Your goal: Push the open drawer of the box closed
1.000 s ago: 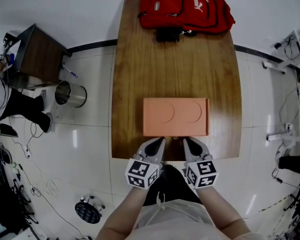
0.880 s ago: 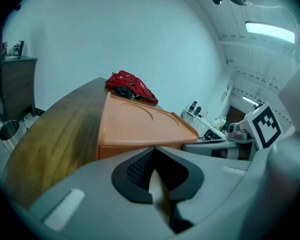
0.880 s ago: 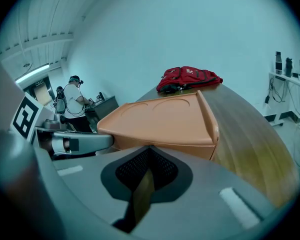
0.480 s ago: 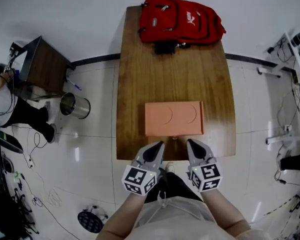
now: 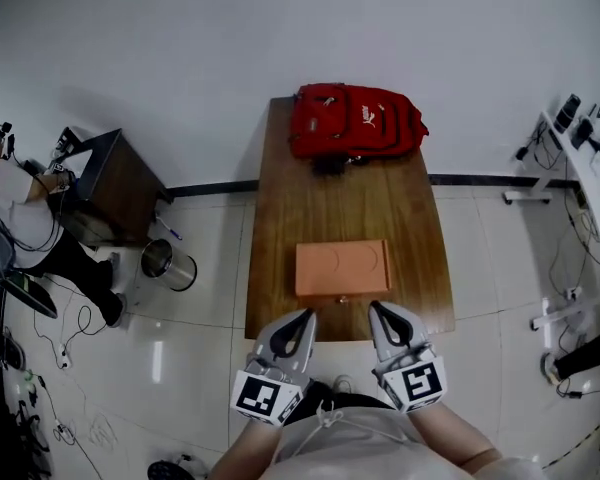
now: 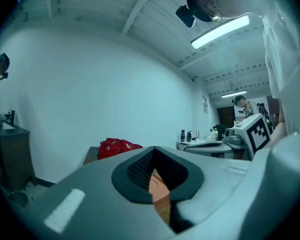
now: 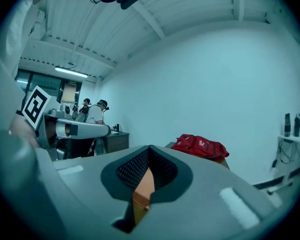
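Observation:
The orange box [image 5: 342, 268] lies on the wooden table [image 5: 345, 203] near its front edge. Its front face looks flush, with a small knob [image 5: 342, 297] at the middle. Both grippers hang in front of the table edge, clear of the box. My left gripper [image 5: 298, 326] is shut and holds nothing. My right gripper [image 5: 382, 318] is shut and empty too. In the left gripper view the box [image 6: 160, 191] shows only through the gap behind the closed jaws of the left gripper [image 6: 155, 184]. The right gripper view frames the box [image 7: 142, 189] the same way past the right gripper [image 7: 147, 181].
A red backpack [image 5: 358, 121] lies at the table's far end. Left of the table stand a dark side table [image 5: 115, 183] and a metal bin [image 5: 168, 263], with a person [image 5: 20, 218] beside them. White stands [image 5: 580, 148] line the right side.
Both grippers have drawn back from the box's front face, past the table's front edge. The head view has pulled back and now takes in more of the room. The box has stayed in place.

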Tool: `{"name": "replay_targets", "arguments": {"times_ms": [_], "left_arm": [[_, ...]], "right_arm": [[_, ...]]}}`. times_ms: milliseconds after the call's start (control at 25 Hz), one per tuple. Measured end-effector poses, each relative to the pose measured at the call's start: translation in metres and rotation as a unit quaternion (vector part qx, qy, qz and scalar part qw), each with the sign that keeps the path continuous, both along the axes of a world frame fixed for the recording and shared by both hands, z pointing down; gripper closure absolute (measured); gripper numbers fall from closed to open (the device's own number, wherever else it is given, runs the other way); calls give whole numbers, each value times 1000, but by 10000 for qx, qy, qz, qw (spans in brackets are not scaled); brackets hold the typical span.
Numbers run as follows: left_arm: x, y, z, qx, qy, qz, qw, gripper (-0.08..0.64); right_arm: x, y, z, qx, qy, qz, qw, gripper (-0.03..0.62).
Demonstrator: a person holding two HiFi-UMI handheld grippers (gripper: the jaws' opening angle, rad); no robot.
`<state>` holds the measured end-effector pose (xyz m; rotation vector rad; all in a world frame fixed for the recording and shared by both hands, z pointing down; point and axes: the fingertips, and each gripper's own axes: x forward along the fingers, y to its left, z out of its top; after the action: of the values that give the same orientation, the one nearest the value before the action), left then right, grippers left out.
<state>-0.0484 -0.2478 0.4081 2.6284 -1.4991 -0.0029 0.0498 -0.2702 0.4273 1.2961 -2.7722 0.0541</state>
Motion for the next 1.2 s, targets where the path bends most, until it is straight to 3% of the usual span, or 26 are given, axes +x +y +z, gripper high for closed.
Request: {"name": "replay_targets", "arguments": {"times_ms": [120, 240, 440, 880, 1200], "left_arm": [[-1, 15, -6, 110, -124, -24, 9999, 554], [-8, 31, -1, 45, -41, -131, 9999, 554], [-17, 75, -20, 276, 28, -177, 9995, 554], [-43, 235, -32, 341, -10, 1, 9994, 554], [-50, 350, -31, 416, -6, 208, 9989, 554]], "right_arm": [[10, 11, -11, 120, -42, 135, 9998, 584], [19, 27, -9, 50, -58, 260, 9996, 584], [20, 67, -26, 65, -41, 305, 9995, 584], [-3, 226, -21, -311, -3, 582, 9978, 584], [-16, 347, -16, -114, 101, 650, 9978, 584]]}}
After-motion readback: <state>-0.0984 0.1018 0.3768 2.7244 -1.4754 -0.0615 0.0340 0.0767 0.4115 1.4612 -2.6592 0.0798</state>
